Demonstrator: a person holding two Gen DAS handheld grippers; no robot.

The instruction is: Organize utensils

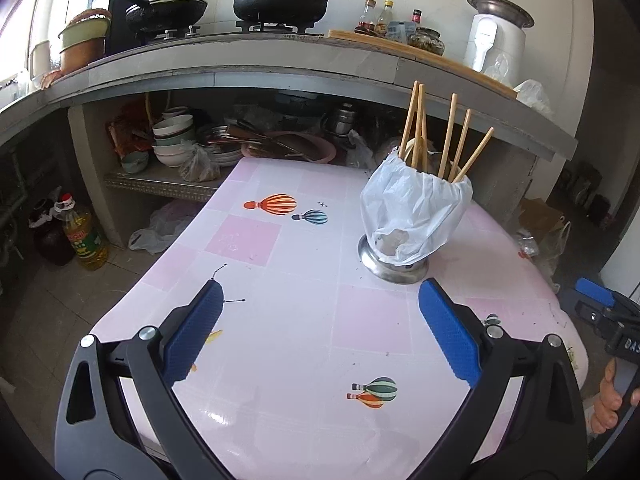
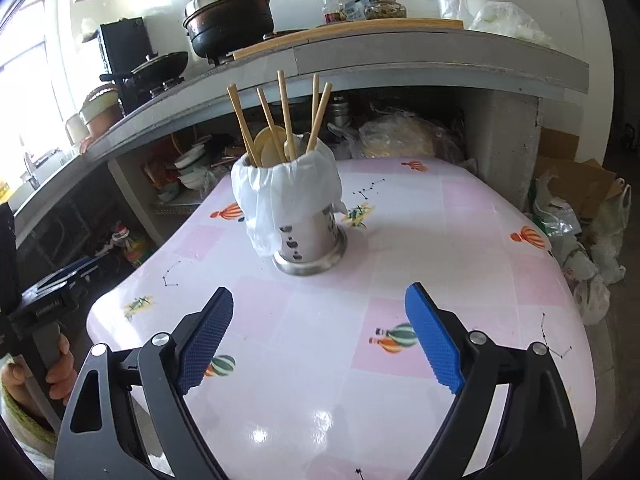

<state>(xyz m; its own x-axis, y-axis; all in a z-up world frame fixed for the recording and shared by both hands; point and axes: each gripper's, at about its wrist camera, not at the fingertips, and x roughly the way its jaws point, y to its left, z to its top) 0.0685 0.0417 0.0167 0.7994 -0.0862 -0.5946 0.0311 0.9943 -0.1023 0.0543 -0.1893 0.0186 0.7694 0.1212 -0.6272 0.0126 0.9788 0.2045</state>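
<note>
Ahead, utensil holder (image 2: 308, 236) beyond right gripper (image 2: 320, 332), jaws wide

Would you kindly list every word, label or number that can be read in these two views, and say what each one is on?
"DAS", cut off by the frame edge: on the right gripper body, seen from the left wrist view.
Oil bottle label: red band with characters, too blurred to read.
White appliance front: small print, too small to read.
Left gripper body lettering: blurred, unreadable.
Condiment bottles: labels unreadable.
</note>
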